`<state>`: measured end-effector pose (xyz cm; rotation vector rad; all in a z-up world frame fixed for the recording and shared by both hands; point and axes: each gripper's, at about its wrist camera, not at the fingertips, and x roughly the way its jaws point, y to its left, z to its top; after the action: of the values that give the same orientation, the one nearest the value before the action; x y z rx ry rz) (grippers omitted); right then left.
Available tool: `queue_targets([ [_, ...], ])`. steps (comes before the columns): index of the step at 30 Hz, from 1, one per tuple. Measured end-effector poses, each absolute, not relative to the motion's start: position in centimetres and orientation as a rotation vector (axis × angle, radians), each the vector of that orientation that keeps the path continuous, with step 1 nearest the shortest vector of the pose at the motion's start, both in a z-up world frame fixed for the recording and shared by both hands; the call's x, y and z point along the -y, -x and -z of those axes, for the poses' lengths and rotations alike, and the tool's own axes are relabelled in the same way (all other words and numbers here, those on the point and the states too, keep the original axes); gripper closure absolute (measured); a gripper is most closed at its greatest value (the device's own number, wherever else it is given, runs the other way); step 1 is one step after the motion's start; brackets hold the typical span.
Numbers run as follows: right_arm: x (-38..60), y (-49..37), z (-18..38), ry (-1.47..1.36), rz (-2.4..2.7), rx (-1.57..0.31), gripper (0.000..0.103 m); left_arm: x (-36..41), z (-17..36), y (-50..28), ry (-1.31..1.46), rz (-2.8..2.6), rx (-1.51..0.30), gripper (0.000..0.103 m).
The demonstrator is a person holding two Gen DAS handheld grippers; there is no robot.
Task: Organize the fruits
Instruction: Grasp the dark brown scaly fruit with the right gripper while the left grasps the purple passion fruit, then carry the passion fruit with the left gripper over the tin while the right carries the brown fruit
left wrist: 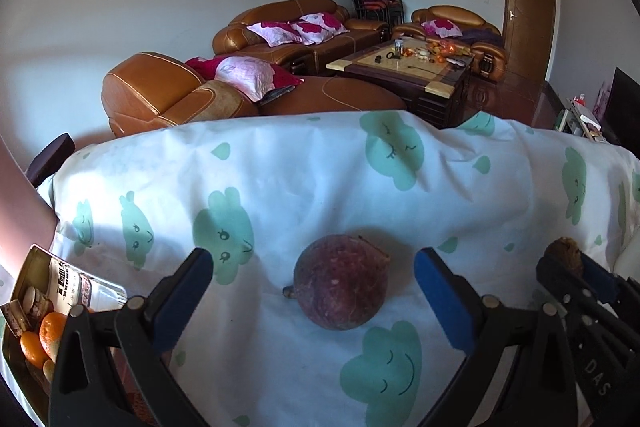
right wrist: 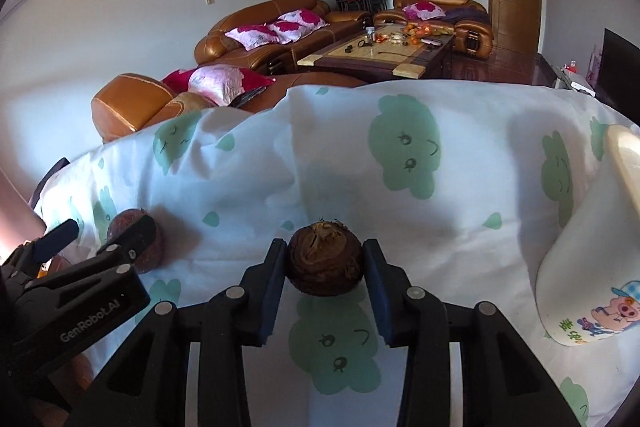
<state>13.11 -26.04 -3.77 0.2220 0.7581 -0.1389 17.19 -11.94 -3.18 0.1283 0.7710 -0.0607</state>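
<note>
A dark purple-red round fruit [left wrist: 341, 283] lies on the white cloth with green cloud prints [left wrist: 304, 183]. My left gripper [left wrist: 314, 267] is open, its blue pads either side of the fruit and apart from it. The same fruit [right wrist: 120, 223] shows at the left in the right wrist view, partly behind the left gripper. My right gripper [right wrist: 325, 247] is shut on a small brown round fruit [right wrist: 326, 259], just above the cloth [right wrist: 460, 195]. That brown fruit [left wrist: 565, 254] also peeks out at the right in the left wrist view.
A metal tin [left wrist: 24, 279] with oranges [left wrist: 50, 331] and snacks sits at the left edge. A white bowl with a cartoon pig [right wrist: 588, 267] stands at the right. Beyond the table are brown leather sofas [left wrist: 280, 27] and a coffee table [left wrist: 404, 67].
</note>
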Motion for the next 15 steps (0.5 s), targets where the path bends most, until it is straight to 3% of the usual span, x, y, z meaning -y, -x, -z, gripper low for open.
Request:
queue_targets([
  [4,25.6,-13.2,3.5,-0.205,0.145,-0.749,0.062,12.1,5.1,-19.0,-0.111,0.089,-0.896,0.036],
  [6,25.5,-13.3,3.4,-0.202,0.147,-0.749,0.062,11.5,5.2,-19.1,-0.052,0.113,-0.905,0.038],
  [10,25.6,-13.5,3.3,-0.203,0.154,-0.750,0.062,12.4,4.8,-18.3,-0.086,0.131,-0.876,0.052],
  [15,25.2,-13.2,2.8,-0.176,0.183,-0.705,0.062,12.3,3.6,-16.5,-0.075,0.141,-0.796,0.052],
])
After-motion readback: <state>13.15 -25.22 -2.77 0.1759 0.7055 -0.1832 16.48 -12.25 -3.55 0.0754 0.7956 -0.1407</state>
